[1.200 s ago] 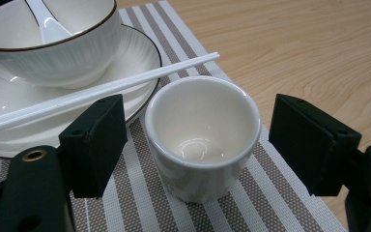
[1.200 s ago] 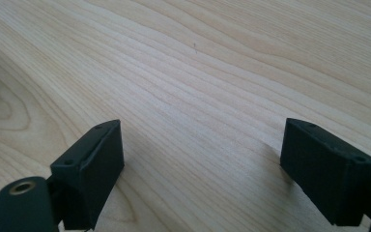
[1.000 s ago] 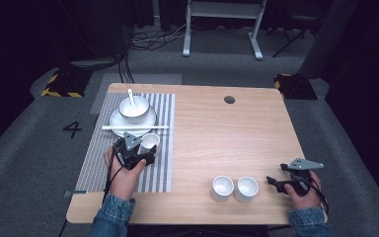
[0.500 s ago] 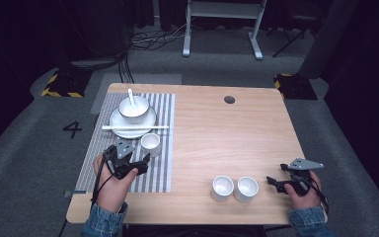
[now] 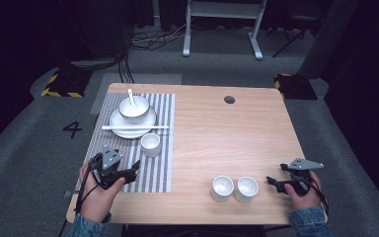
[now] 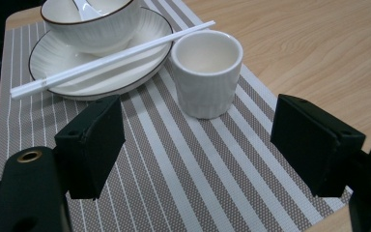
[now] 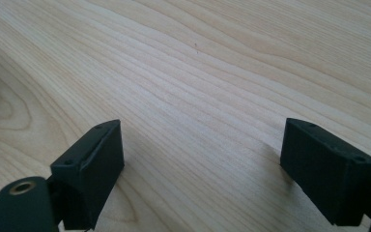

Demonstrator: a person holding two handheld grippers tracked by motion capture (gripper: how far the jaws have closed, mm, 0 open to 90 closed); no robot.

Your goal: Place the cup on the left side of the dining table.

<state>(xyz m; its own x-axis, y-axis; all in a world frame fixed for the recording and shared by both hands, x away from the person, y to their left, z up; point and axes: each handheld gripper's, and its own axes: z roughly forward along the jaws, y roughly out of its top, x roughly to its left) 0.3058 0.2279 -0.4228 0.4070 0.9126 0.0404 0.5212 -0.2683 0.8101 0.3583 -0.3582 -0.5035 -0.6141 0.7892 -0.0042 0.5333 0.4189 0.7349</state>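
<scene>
Left gripper (image 5: 128, 174) held over near part of striped placemat (image 5: 148, 173), jaws spread wide, nothing between them. Small white cup (image 6: 206, 72) upright on placemat just beyond jaws, mouth up, long axis vertical, clear of both pads (image 6: 94, 145). Same cup (image 5: 151, 144) seen from high view just near of plate (image 5: 116, 126), right of gripper's line. White chopsticks (image 5: 134, 127) laid across plate's near rim, long axis left to right, right tips reaching past plate toward placemat's right edge. Bowl (image 5: 134, 108) on plate with spoon (image 5: 131, 98) inside, handle pointing far.

Right gripper (image 5: 272, 182) low over bare wooden table (image 5: 237, 133) at near right corner, jaws wide apart, empty. Two white cups (image 5: 235, 188) upright side by side, just left of right gripper, apart from it.
</scene>
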